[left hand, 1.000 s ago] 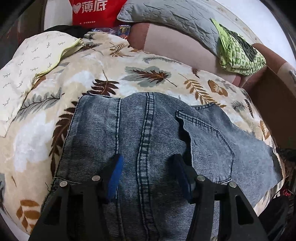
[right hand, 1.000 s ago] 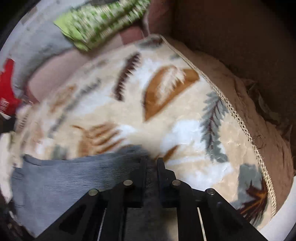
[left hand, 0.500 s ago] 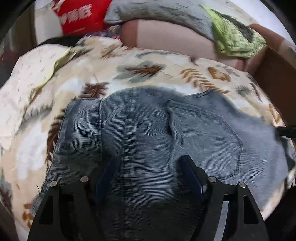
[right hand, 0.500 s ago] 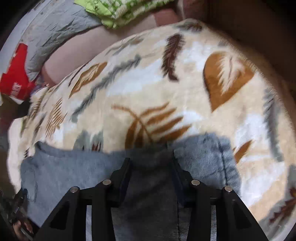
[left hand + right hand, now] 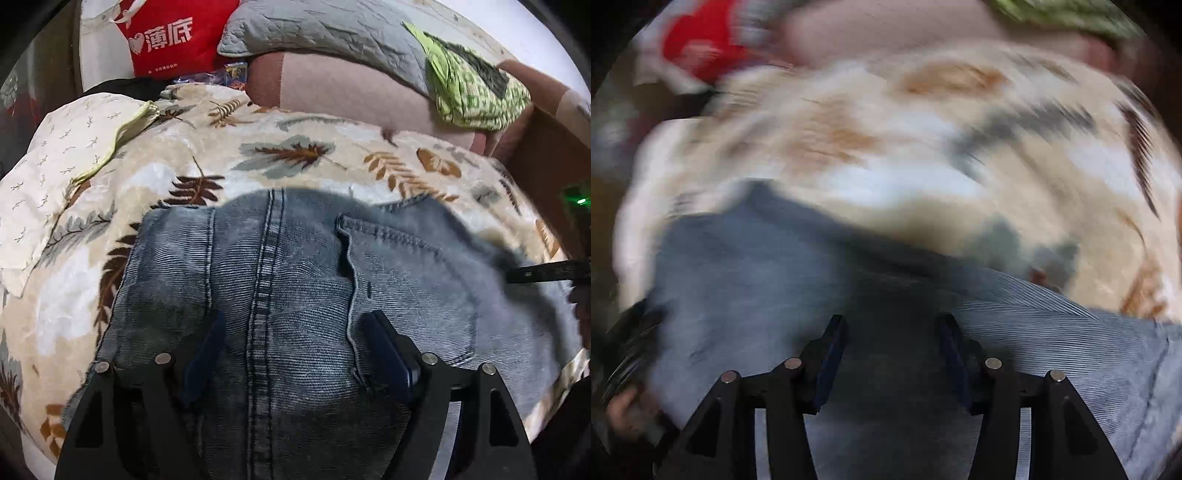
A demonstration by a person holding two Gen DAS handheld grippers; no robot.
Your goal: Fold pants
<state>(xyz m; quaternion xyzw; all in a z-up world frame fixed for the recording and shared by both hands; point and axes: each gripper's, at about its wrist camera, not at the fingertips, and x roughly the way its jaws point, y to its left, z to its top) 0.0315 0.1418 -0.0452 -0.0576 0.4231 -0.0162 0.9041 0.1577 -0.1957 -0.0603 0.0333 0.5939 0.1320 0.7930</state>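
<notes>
Pants (image 5: 295,280): faded blue denim, spread seat-side up on the leaf-print blanket (image 5: 295,155); centre seam and one back pocket (image 5: 410,288) face the left wrist camera.
Left gripper (image 5: 295,332): fingers spread wide, released, one on each side of the centre seam, low over the denim; whether the pads touch the cloth I cannot tell.
Right gripper (image 5: 890,332): also spread apart and holding nothing, over a dark stretch of denim (image 5: 746,295); this view is badly smeared, so the cloth under it is probably a folded edge, no more than that.
Blanket surroundings: white pillow (image 5: 55,166) at left, red bag (image 5: 166,37) and grey quilted cushion (image 5: 325,33) behind, green patterned cloth (image 5: 472,88) at far right.
</notes>
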